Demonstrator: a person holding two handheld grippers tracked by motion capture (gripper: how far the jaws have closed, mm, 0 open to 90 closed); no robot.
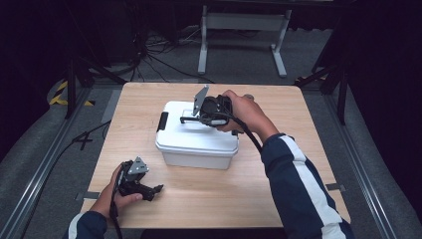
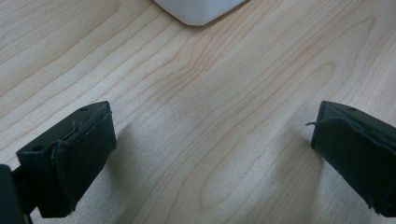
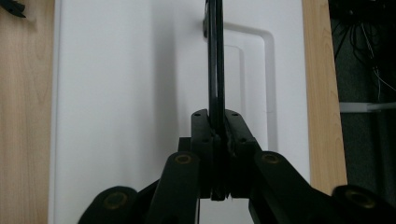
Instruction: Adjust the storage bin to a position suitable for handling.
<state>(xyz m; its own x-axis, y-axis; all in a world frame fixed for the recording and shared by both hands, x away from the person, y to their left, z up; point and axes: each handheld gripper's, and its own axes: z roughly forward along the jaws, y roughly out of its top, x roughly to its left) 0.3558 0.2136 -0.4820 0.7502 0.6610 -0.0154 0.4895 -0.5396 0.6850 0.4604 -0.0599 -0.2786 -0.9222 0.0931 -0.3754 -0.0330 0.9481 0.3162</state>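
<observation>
From the high view, I'm holding the right gripper (image 1: 185, 119) over the white lidded box (image 1: 196, 137) mid-table, while the left gripper (image 1: 158, 189) is resting near the front-left edge, well apart from it.

In the left gripper view, its jaws are standing wide over bare wooden table (image 2: 210, 116), box corner (image 2: 198, 10) ahead.

In the right gripper view, I'm pinching the black carry handle (image 3: 215, 56), which is running straight away from the jaws, raised off the lid (image 3: 126, 93).

Black cables (image 1: 159, 62) and a grey table frame (image 1: 243, 22) on the floor.
</observation>
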